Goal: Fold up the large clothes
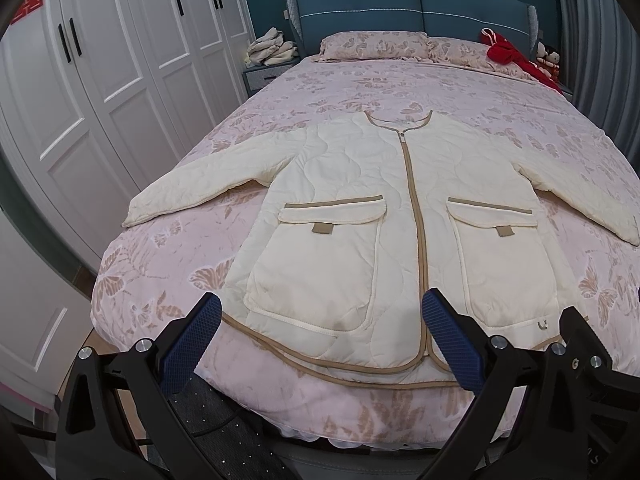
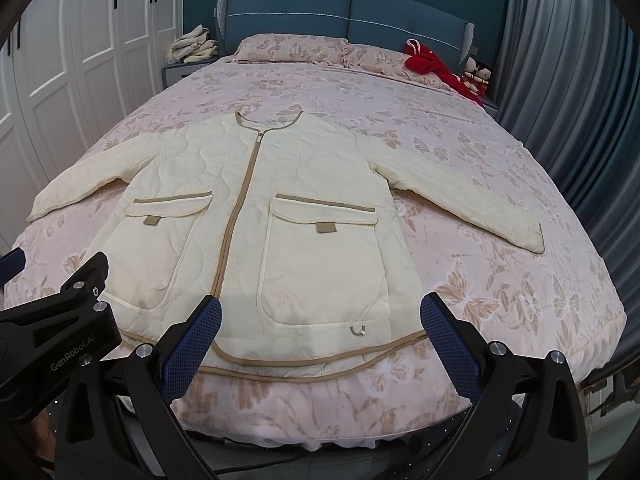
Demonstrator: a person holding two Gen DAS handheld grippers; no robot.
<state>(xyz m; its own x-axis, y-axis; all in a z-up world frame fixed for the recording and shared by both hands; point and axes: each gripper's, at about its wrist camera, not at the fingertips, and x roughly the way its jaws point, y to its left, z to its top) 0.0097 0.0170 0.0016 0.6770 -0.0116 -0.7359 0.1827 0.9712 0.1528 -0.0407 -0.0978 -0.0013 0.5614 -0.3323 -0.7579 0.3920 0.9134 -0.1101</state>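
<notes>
Cream quilted jacket [image 1: 400,216] lies flat on the bed [image 1: 360,84], front up, zip closed, collar toward the headboard [image 1: 412,8]. Hem sits at the foot edge of the bed; tan trim runs along hem, zip and neckline. Both sleeves spread outward and down, one toward each side edge of the bed. Two flap pockets on the front, each with a tan tab.

Left tool [image 1: 320,340]: fingers wide apart, blue pads facing each other, nothing between them. It hangs just off the foot edge, in front of the hem on the left half of the jacket. No contact with the cloth visible.

Right tool [image 2: 320,340]: fingers likewise wide apart, holding nothing, just off the foot edge before the hem on the right half. The left tool's black frame shows at the left side of the right wrist view.

Bedspread pink with butterfly print. Two matching pillows [image 2: 292,48] at the head edge. Red garment [image 2: 436,66] lies at the far right corner, dolls [image 2: 478,74] beside it. Pile of pale clothes [image 2: 192,46] on the nightstand off the far left corner. White wardrobe [image 1: 120,60] along the left side, grey curtain [image 2: 568,80] along the right.
</notes>
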